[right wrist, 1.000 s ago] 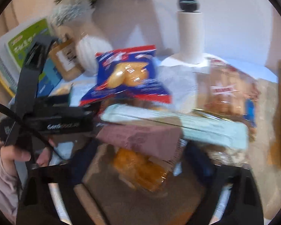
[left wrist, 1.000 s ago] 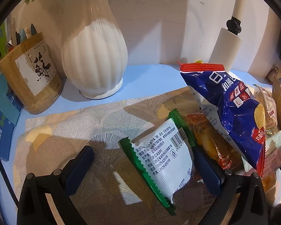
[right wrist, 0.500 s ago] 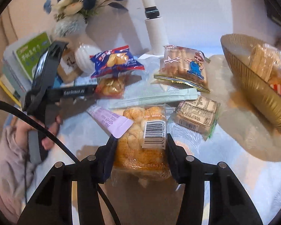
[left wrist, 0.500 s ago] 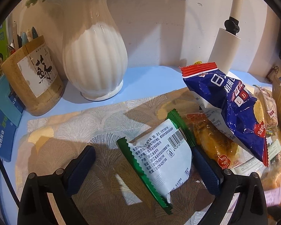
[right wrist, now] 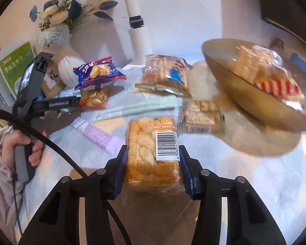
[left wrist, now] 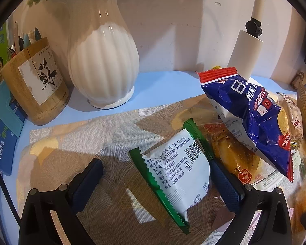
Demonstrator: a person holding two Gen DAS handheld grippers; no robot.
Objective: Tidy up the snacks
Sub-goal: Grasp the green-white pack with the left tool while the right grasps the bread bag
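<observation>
A clear packet of golden snacks [right wrist: 152,149] is clamped between the fingers of the right gripper [right wrist: 152,164], its jaws having just been closing on it.

The packet is held above the pale patterned mat [right wrist: 265,183], barcode upward, with the gold bowl [right wrist: 244,100] of wrapped snacks seen to the upper right. A purple sachet [right wrist: 98,134], a pale green packet [right wrist: 136,107] and a small biscuit pack [right wrist: 202,115] are spread on the mat beyond it. The left gripper [left wrist: 159,175] is held with its jaws wide apart over a green-edged white packet [left wrist: 177,171], which lies on the mat [left wrist: 87,138] between the fingers, close against the right-hand one; contact cannot be told. A blue chip bag [left wrist: 253,118] is propped over an orange snack pack [left wrist: 232,153] just to the right. A white ribbed vase [left wrist: 103,61] and a wooden pen holder [left wrist: 34,81] are stood behind.
</observation>
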